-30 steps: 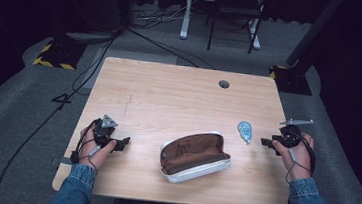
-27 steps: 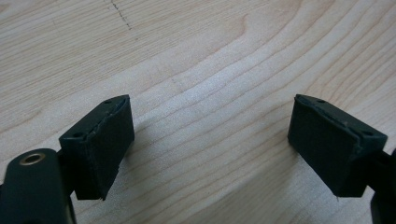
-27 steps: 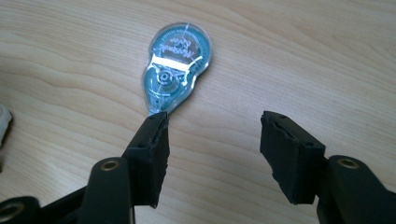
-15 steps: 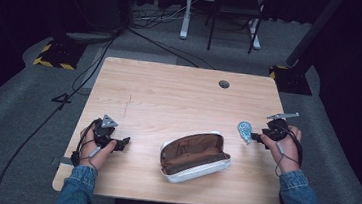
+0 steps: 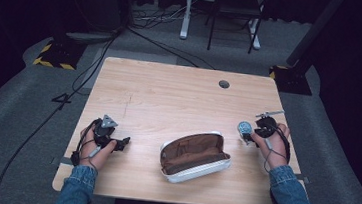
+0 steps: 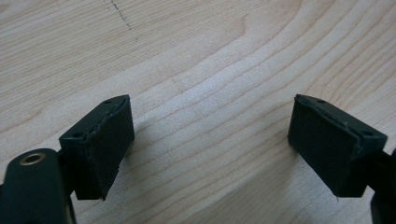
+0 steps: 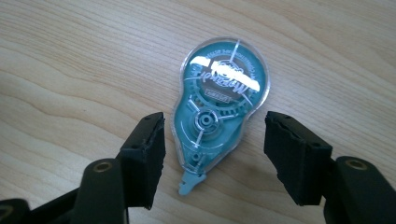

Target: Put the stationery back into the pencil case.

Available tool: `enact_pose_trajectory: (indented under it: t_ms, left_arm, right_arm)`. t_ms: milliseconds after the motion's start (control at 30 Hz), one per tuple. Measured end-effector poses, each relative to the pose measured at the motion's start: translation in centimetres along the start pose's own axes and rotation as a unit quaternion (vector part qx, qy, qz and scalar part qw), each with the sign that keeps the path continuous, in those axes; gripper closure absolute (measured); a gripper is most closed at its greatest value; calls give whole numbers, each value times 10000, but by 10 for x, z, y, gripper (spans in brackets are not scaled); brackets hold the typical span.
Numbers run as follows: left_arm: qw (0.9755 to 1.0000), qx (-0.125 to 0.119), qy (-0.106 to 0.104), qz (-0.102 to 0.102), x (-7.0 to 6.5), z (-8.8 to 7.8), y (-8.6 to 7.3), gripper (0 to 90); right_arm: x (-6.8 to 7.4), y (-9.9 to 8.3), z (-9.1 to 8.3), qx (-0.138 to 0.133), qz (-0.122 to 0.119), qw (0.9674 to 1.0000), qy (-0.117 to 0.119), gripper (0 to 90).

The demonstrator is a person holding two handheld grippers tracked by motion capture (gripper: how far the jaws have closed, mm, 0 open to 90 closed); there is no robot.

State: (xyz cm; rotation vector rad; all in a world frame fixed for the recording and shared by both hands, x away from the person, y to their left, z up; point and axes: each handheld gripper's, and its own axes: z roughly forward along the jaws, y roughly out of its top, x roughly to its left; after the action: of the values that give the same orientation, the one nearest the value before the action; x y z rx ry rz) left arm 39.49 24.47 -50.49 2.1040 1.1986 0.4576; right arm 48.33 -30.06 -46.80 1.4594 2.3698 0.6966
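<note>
Right gripper (image 7: 212, 158) wide astride correction tape (image 7: 219, 100), near table edge (image 5: 287, 127); left gripper (image 6: 210, 149) wide.

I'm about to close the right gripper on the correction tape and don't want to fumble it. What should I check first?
1. Right gripper open wide enough for the body: ok, both jaws stand apart from it.
2. Correction tape between the jaws: ok, its narrow end sits in the gap, the wide end beyond.
3. Tape lying flat on the table: ok.
4. Jaws low enough to grip the sides: cannot tell.
5. Pencil case open to receive it: ok, mouth open.
6. Left gripper out of the way: ok, open over bare wood on the case's far side.
</note>
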Motion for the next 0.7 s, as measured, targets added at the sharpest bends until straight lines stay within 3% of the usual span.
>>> enact_pose_trajectory:
  t_ms: [533,700]
  left_arm:
    - [10000,-1,17,-30,0,0,0,146]
    - [10000,-2,17,-31,0,0,0,146]
  right_arm:
    - [8,13,17,301,85,9993,-223,374]
    - [8,16,17,349,140,9991,-204,432]
